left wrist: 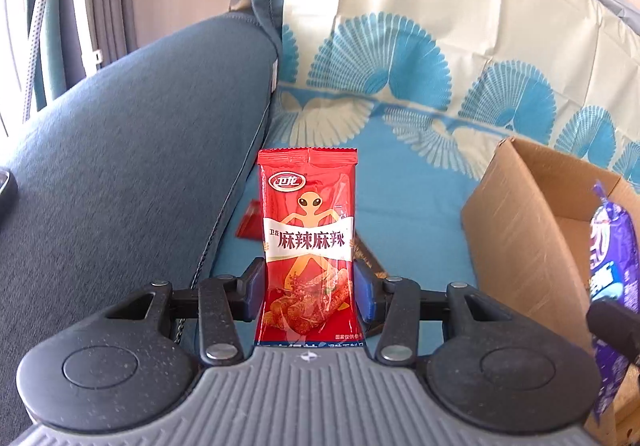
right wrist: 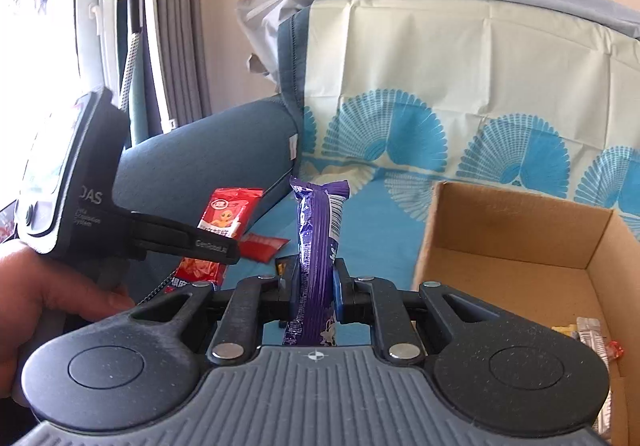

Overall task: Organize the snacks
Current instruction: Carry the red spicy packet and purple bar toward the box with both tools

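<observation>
While both tools pinch 1 packet each, red spicy-strip packet (left wrist: 308, 242) and purple snack bar (right wrist: 316, 258), lift clear. Release over the cardboard box (right wrist: 516, 234).

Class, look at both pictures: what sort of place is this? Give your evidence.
Probably a living room at home: a blue-grey upholstered sofa under a fan-patterned blue and cream cloth, with grey window curtains behind.

Two tongs are in view, a left one (left wrist: 310, 286) and a right one (right wrist: 316, 286). There are two red snack packets, one upright (left wrist: 308, 230) and one flat on the sofa seat (right wrist: 264, 246), one purple snack bar (right wrist: 316, 246), and one cardboard box (right wrist: 512, 242) with a few small packets (right wrist: 592, 334) inside.
</observation>
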Tool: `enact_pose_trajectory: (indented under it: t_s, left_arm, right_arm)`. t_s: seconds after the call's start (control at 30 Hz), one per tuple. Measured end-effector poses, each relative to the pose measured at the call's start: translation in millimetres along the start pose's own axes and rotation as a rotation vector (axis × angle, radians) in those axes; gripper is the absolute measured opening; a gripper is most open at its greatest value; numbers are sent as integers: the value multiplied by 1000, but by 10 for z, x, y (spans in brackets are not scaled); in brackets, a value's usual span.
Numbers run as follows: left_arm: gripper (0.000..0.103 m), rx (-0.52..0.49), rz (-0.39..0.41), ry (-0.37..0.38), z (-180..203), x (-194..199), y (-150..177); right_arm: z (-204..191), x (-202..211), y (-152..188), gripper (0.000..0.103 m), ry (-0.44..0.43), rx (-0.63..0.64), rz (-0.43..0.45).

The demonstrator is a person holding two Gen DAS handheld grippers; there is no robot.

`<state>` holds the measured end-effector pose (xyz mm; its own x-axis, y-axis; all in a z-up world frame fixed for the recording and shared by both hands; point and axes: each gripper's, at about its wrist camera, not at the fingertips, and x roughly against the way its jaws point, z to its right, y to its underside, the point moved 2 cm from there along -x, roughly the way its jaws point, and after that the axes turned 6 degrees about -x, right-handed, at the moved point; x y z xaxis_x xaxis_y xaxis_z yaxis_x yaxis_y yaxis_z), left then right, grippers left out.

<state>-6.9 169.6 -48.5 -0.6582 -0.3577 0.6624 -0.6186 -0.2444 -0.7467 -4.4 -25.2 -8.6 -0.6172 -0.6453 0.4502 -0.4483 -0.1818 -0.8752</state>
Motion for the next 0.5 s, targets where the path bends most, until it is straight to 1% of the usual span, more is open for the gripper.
enact_pose_trajectory:
  t_s: [0.17, 0.5]
  left_arm:
    - [50, -18, 31, 9, 88, -9, -26]
    - [50, -19, 95, 28, 245, 20, -79]
  right_arm:
    - [192, 36, -49, 16, 21, -27, 27]
    - [591, 151, -78, 16, 78, -76, 60]
